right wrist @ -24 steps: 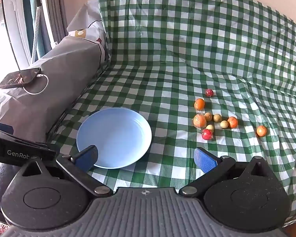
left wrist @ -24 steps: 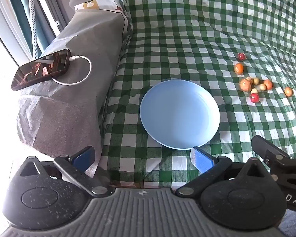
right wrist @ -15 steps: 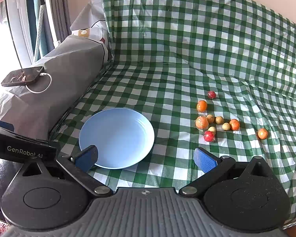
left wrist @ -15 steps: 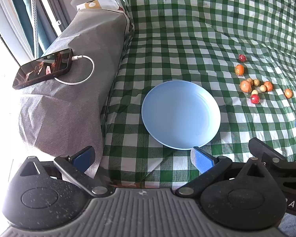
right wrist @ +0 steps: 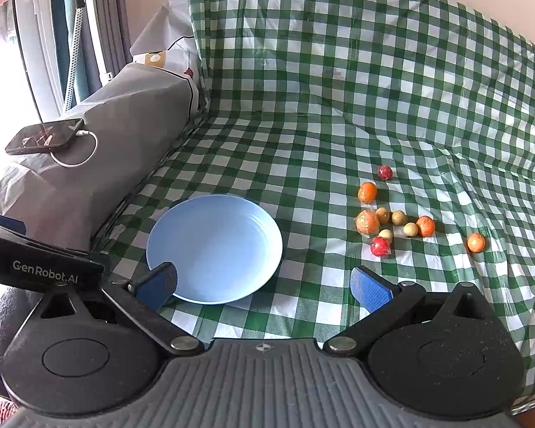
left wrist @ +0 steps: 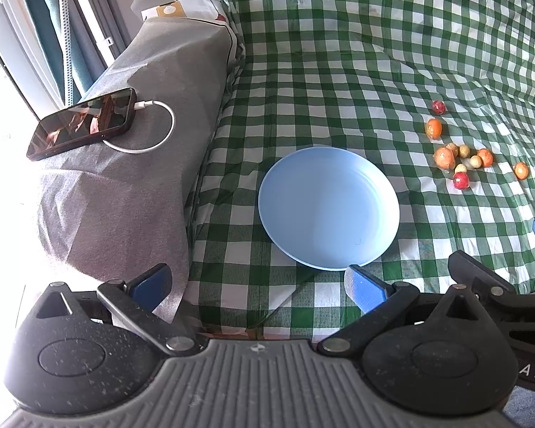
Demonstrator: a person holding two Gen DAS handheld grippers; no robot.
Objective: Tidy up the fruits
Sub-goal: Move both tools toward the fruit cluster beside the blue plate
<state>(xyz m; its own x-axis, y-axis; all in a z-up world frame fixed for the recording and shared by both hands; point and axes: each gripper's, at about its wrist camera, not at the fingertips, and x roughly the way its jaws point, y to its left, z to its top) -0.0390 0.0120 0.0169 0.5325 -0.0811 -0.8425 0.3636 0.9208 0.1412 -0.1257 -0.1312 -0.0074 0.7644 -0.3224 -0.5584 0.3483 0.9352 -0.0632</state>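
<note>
Looking down the left wrist view, the left tool is hanging wide open and empty at lower centre, the blue plate lying bare mid-frame, the fruits scattered at right.

In the right wrist view, the right tool is likewise gaping empty; nothing is being carried yet, so it probably needs to be reaching toward the fruits at centre right.

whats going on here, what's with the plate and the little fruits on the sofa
A person holds two grippers over a sofa covered in green checked cloth. Both the left gripper and the right gripper are open and hold nothing. The blue plate is bare; the small fruits lie scattered on the cloth beside it, none sorted yet.
</note>
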